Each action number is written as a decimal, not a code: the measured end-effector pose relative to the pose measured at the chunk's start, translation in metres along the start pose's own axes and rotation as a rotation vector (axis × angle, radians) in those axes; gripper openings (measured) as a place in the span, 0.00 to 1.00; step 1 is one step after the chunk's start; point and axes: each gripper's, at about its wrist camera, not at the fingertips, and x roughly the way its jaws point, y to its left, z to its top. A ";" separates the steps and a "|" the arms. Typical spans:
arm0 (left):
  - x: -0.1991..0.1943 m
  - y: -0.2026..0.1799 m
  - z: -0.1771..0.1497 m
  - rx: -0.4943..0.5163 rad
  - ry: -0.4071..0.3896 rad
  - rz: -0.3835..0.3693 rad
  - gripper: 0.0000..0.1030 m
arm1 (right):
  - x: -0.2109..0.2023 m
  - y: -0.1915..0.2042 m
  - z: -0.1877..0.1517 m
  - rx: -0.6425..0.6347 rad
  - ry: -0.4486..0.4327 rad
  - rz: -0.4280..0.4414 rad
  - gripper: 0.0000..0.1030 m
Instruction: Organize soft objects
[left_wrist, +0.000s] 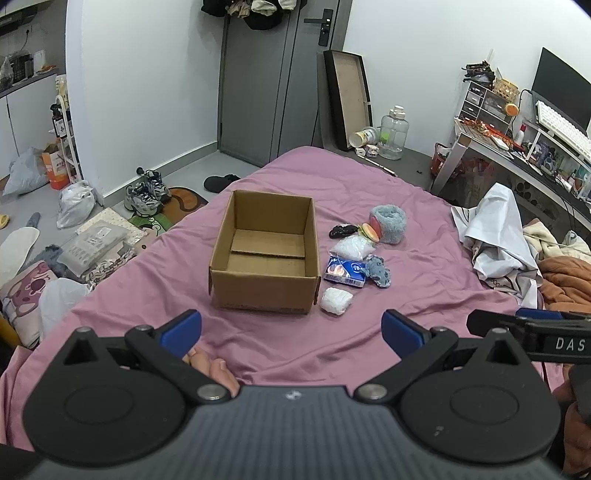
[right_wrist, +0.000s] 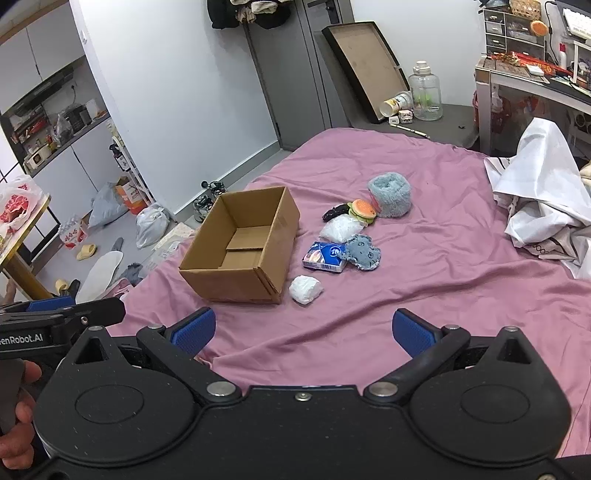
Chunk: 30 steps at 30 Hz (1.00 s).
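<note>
nothing packed yet: both the left gripper and right gripper spread, empty; next, seize white bundle at frame centre for cardboard box.

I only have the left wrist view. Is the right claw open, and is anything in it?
Observer: The right claw is open with nothing in it, only pink sheet between its fingers.
Operator: What is the round thing by the fluffy blue cup?
Observer: The right wrist view shows its top. It is a burger toy with an orange bun, against the fluffy blue cup.
Operator: Is the box's right outer wall free?
Observer: Yes. Nothing leans on that wall of the cardboard box, and the white bundle lies just apart from its near corner.
</note>
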 end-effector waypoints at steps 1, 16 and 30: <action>0.000 0.000 0.000 0.000 -0.001 -0.001 1.00 | 0.000 0.000 0.000 0.003 0.001 -0.001 1.00; 0.000 0.003 0.000 -0.013 0.002 0.000 1.00 | -0.003 0.000 0.002 0.006 -0.003 0.007 1.00; 0.001 0.008 -0.001 -0.023 -0.011 0.006 1.00 | -0.001 -0.001 0.002 -0.001 -0.006 -0.001 1.00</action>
